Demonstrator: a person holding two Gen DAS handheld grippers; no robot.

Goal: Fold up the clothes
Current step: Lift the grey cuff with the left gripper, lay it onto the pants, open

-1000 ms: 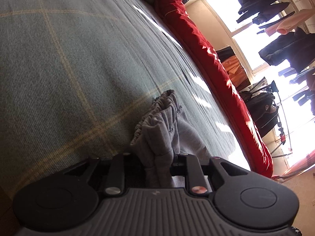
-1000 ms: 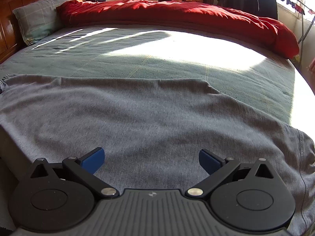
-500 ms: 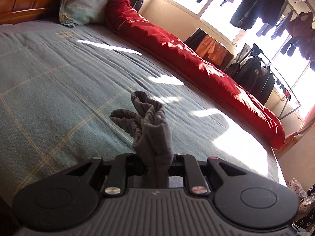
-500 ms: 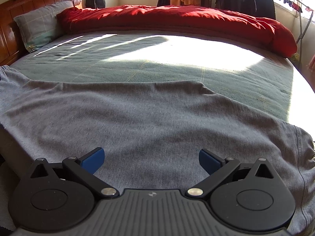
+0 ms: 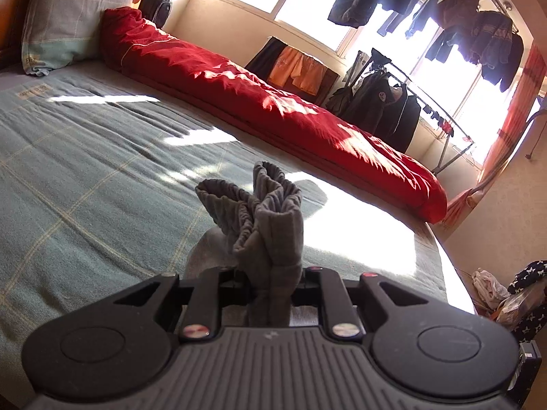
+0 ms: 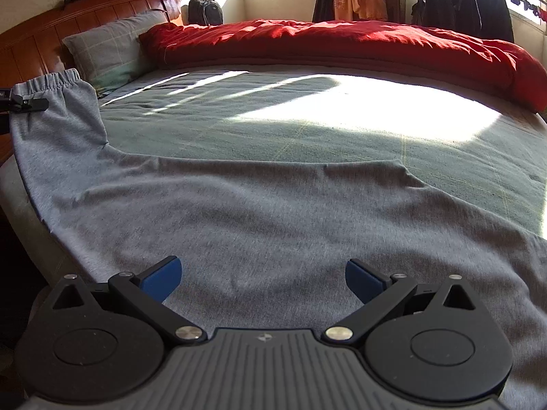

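The left tool (image 5: 273, 273) pinches the trousers' waistband (image 5: 270, 218), which hides its fingertips. Compared with before, the waistband is now lifted off the bed (image 6: 307, 119); the right tool (image 6: 263, 275) stays wide open, holding nothing.

The bed (image 6: 342, 130) wears a green checked sheet (image 6: 259, 136). Grey trousers (image 6: 273, 212) lie spread across its near side, a red quilt (image 6: 342, 41) along the far edge, a pillow (image 6: 106, 54) far left.
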